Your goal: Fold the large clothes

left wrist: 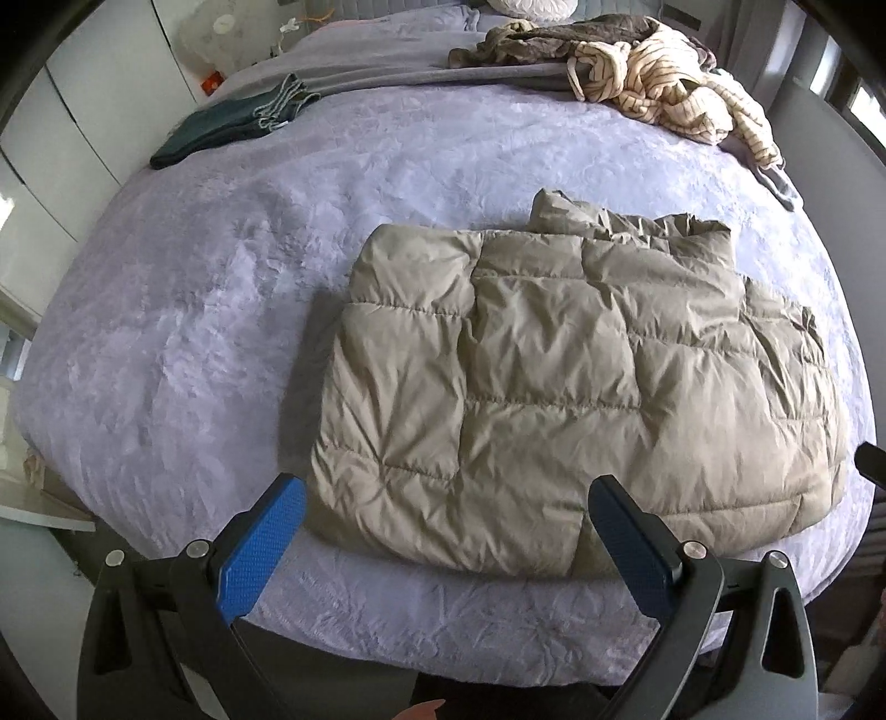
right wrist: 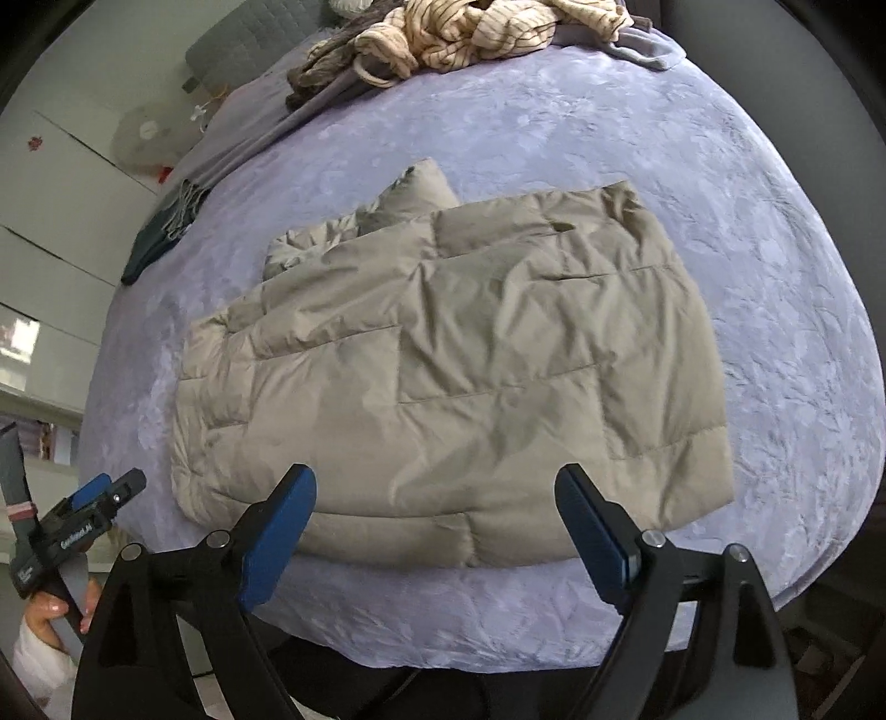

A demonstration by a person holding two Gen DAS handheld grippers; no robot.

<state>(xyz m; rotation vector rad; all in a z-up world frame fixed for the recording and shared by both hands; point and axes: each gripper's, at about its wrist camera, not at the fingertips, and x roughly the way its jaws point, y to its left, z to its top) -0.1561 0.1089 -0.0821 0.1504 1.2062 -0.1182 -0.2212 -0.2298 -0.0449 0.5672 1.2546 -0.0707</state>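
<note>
A beige quilted puffer jacket [left wrist: 570, 382] lies folded into a rough rectangle on the lilac bed cover [left wrist: 194, 332]; it also shows in the right wrist view [right wrist: 454, 376]. My left gripper [left wrist: 448, 498] is open and empty, just above the jacket's near hem. My right gripper [right wrist: 437, 487] is open and empty, also over the near hem. The left gripper [right wrist: 105, 493] shows at the lower left of the right wrist view, held in a hand.
A striped cream garment [left wrist: 664, 77] and a brown garment [left wrist: 554, 39] lie heaped at the far side of the bed. A folded dark green cloth [left wrist: 232, 127] lies at the far left. White cabinets [right wrist: 50, 232] stand left of the bed.
</note>
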